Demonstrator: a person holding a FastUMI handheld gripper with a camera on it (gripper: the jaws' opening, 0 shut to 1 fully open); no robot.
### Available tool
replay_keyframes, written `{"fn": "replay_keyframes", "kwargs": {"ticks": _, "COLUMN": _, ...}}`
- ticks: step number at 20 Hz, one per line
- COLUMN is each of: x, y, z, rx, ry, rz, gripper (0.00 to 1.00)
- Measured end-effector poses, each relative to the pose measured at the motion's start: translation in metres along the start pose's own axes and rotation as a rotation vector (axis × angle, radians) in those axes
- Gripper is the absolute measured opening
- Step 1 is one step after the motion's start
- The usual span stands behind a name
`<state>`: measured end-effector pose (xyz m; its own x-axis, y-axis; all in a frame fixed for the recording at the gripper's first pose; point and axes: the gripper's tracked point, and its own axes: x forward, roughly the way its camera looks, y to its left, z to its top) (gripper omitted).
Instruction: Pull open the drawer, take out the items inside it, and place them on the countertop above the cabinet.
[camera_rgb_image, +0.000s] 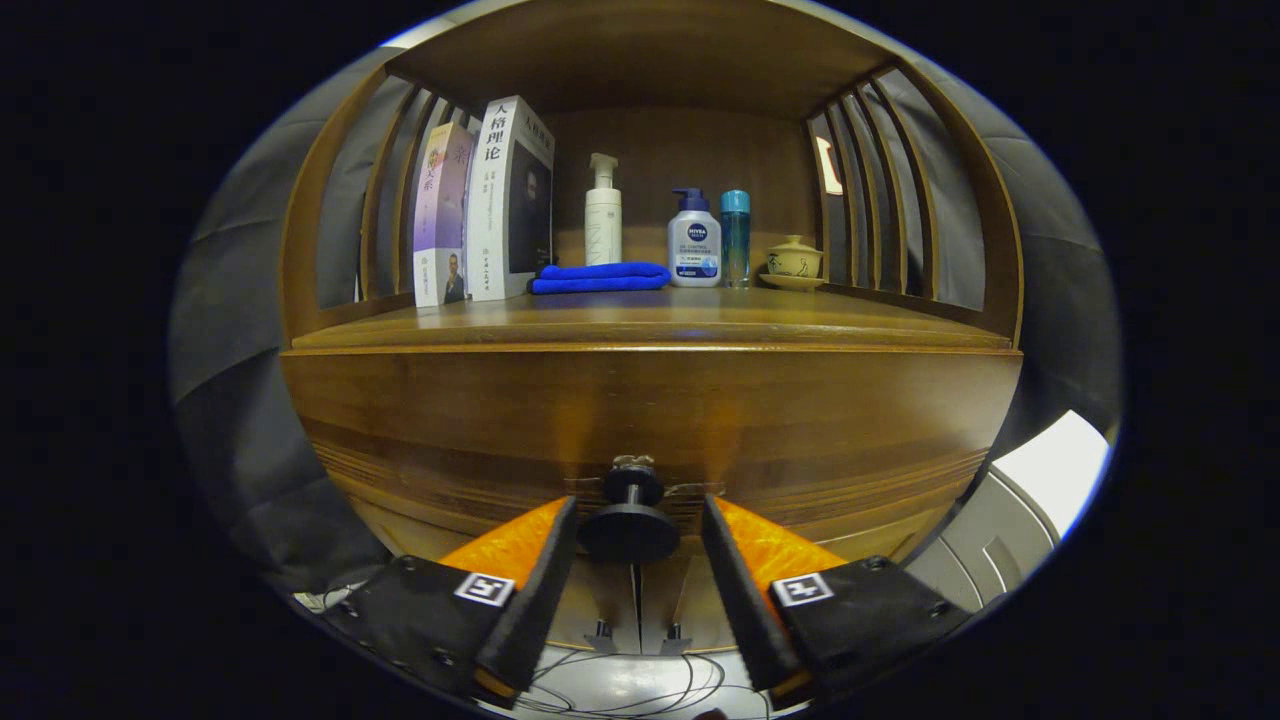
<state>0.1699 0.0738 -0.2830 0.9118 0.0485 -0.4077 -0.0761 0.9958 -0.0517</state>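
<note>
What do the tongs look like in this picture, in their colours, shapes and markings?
The tongs have two wedge-shaped fingers, orange on the outer faces, with dark flat pads on the inner sides. Each finger sits on a black block with small screws. On each block there is a white square tag with a black pattern. Thin cables lie below, between the blocks.
</note>
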Motion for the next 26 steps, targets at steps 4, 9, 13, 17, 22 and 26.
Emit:
{"fn": "replay_keyframes", "kwargs": {"ticks": 4, "x": 0.002, "y": 0.005, "z": 0.001, "rx": -0.013, "ry": 0.015, "rz": 0.005, "gripper": 0.51}}
{"fn": "replay_keyframes", "kwargs": {"ticks": 9, "x": 0.004, "y": 0.006, "z": 0.001, "rx": 0.012, "ry": 0.0, "rz": 0.013, "gripper": 0.31}}
{"fn": "replay_keyframes", "kwargs": {"ticks": 13, "x": 0.001, "y": 0.006, "z": 0.0, "rx": 0.004, "ry": 0.003, "rz": 0.033, "gripper": 0.26}}
{"fn": "replay_keyframes", "kwargs": {"ticks": 17, "x": -0.009, "y": 0.004, "z": -0.003, "rx": -0.004, "ry": 0.01, "rz": 0.035, "gripper": 0.26}}
{"fn": "replay_keyframes", "kwargs": {"ticks": 22, "x": -0.037, "y": 0.003, "z": -0.013, "rx": -0.033, "ry": 0.006, "rz": 0.04, "gripper": 0.26}}
{"fn": "replay_keyframes", "kwargs": {"ticks": 26, "x": -0.063, "y": 0.003, "z": -0.021, "rx": -0.039, "ry": 0.0, "rz": 0.037, "gripper": 0.26}}
